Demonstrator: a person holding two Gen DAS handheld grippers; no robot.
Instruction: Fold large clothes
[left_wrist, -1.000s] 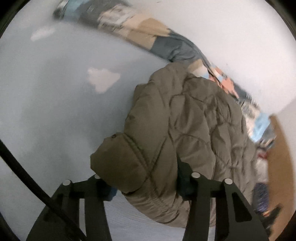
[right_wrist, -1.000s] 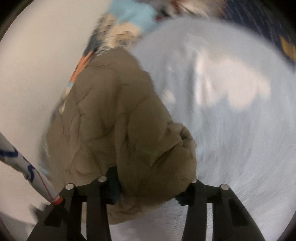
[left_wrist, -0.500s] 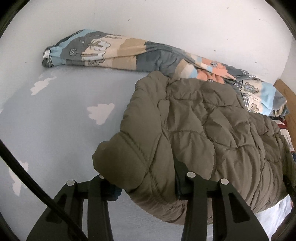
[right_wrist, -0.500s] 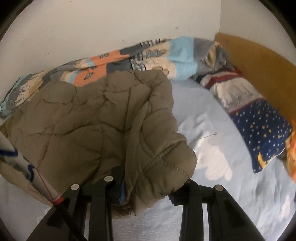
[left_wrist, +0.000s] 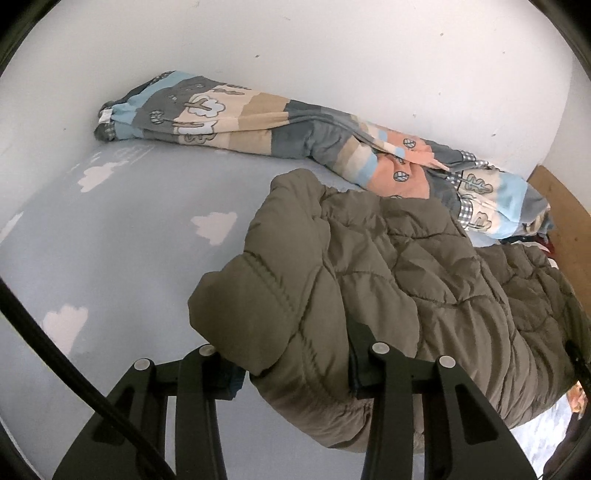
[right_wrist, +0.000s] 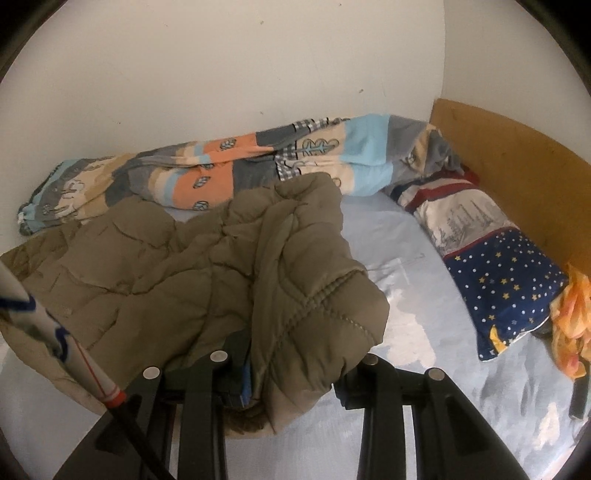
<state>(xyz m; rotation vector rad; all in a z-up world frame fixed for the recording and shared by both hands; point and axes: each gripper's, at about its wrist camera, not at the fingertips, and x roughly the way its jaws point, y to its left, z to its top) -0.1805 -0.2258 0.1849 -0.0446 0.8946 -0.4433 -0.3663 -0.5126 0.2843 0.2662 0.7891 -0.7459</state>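
Observation:
An olive quilted puffer jacket (left_wrist: 388, 266) lies bunched on a light blue bed sheet (left_wrist: 129, 258) printed with white clouds. My left gripper (left_wrist: 291, 369) is shut on a padded corner at the jacket's left end, which bulges up between the fingers and hangs clear of the sheet. In the right wrist view the same jacket (right_wrist: 184, 266) spreads to the left, and my right gripper (right_wrist: 295, 373) is shut on a folded, stitched edge at its right end. The fabric hides the pads of both grippers.
A rolled patchwork quilt (left_wrist: 277, 122) lies along the white wall behind the jacket. At the right stand a star-print pillow (right_wrist: 498, 280), a wooden headboard (right_wrist: 517, 166) and an orange cloth (right_wrist: 569, 325). A black cable (left_wrist: 55, 350) crosses the left wrist view.
Both grippers have risen with the jacket's corners in them and rolled to level. The blur has gone, and the quilt, wall, pillow and headboard have come into view.

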